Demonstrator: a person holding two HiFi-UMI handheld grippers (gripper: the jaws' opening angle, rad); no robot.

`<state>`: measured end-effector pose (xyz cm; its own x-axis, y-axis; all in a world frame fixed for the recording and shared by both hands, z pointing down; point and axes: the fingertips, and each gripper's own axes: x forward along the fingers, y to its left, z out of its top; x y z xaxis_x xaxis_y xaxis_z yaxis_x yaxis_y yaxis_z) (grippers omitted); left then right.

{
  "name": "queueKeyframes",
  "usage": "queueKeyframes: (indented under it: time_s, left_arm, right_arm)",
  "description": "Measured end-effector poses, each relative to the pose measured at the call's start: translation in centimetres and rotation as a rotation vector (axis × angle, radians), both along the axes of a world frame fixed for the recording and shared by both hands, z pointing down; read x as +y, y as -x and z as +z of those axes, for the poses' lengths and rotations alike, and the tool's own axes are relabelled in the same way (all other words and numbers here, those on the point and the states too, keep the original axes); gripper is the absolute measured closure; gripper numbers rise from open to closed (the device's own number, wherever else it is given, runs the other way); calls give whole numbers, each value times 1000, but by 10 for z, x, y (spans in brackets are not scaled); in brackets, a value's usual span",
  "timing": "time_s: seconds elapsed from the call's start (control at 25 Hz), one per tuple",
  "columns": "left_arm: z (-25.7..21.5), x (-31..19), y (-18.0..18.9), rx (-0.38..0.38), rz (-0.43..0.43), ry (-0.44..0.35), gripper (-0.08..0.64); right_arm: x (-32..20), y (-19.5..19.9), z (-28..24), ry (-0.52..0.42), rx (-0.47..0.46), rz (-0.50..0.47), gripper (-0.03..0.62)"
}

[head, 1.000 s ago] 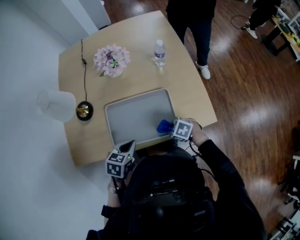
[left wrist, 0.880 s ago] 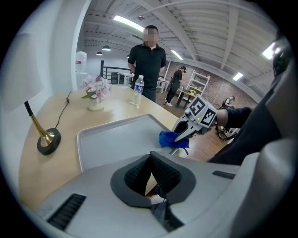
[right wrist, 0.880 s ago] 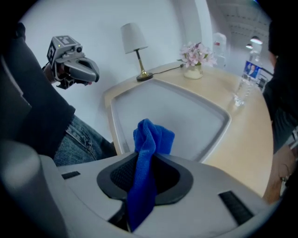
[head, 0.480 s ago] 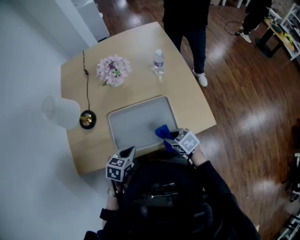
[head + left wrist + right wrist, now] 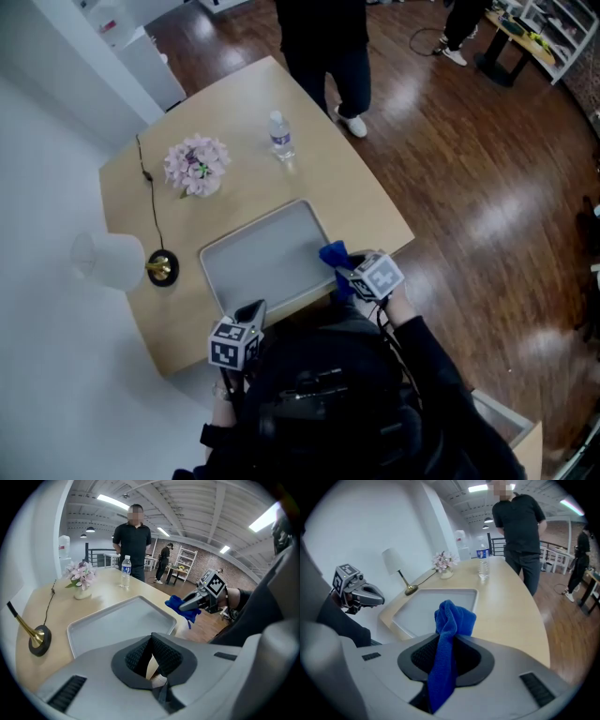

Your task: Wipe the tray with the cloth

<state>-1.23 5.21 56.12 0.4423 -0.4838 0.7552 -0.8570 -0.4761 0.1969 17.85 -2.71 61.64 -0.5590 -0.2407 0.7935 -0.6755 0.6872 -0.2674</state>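
The blue cloth (image 5: pixel 334 254) now hangs clear of the grey tray (image 5: pixel 258 262), raised just beside its near right corner. A second ago I had it down on that corner. My right gripper (image 5: pixel 349 268) remains clamped on the cloth, which is bunched above the jaws and trails below. My left gripper (image 5: pixel 251 315), jaws together and empty, sits at the near edge of the wooden table (image 5: pixel 361 192). I judge this wiping stroke ended; I can see no marks on the tray.

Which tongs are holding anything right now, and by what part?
Right tongs pinch the blue cloth mid-length, its bunched end sticking out; left tongs hold nothing.
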Motion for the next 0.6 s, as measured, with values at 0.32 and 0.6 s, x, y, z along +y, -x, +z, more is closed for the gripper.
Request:
queueKeyframes:
  time_s: [0.32, 0.6]
  left_arm:
    - [-3, 0, 3, -21, -26, -1, 560]
    - [-3, 9, 13, -37, -111, 14, 560]
  right_arm:
    - [-79, -57, 29, -65, 131, 133, 500]
    - [-117, -57, 62, -61, 193, 80, 499]
